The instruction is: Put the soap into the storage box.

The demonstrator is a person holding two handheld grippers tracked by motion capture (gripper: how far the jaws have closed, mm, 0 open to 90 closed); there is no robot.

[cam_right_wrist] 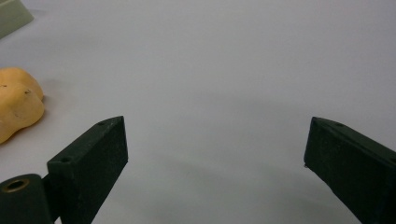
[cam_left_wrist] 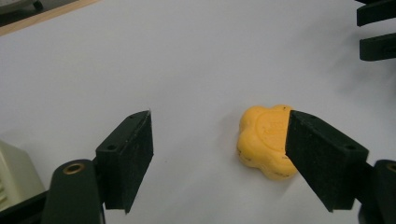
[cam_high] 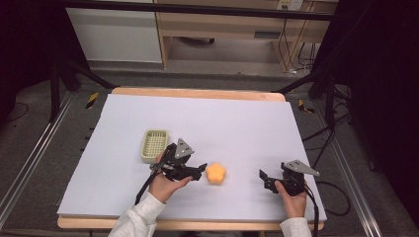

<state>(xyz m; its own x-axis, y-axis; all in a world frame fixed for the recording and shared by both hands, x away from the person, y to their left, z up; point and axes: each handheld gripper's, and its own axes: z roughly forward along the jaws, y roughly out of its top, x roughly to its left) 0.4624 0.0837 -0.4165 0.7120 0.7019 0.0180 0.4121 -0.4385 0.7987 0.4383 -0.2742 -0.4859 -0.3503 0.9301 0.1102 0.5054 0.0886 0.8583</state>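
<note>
The left gripper (cam_high: 197, 170) sits low over the pale surface (cam_high: 237, 123) with its jaws spread wide and nothing between them, and the orange flower-shaped piece (cam_high: 216, 173) lies just ahead of its tips, close enough that I would guess it is lined up for a grab. In the left gripper view the orange flower-shaped piece (cam_left_wrist: 266, 140) is off-centre: it rests at the inner face of the far-side jaw, partly tucked behind it, while the other jaw stands well clear with bare surface in between. Whether that jaw actually touches the piece I cannot tell. To my eye the gripper would need to shift sideways before closing, or the piece will be nudged along. The right gripper (cam_high: 267, 178) hovers well apart, on the other side of the piece, also opened wide and empty, apparently just waiting; its own view catches the orange piece (cam_right_wrist: 16, 100) at the far edge. Behind the left gripper, near the hand (cam_high: 165, 185), stands a small pale green basket (cam_high: 154, 145), perhaps where the piece is meant to go. The piece lies flat, its lobed face upward; being roundish, it has no clear long axis and points nowhere in particular.
</note>
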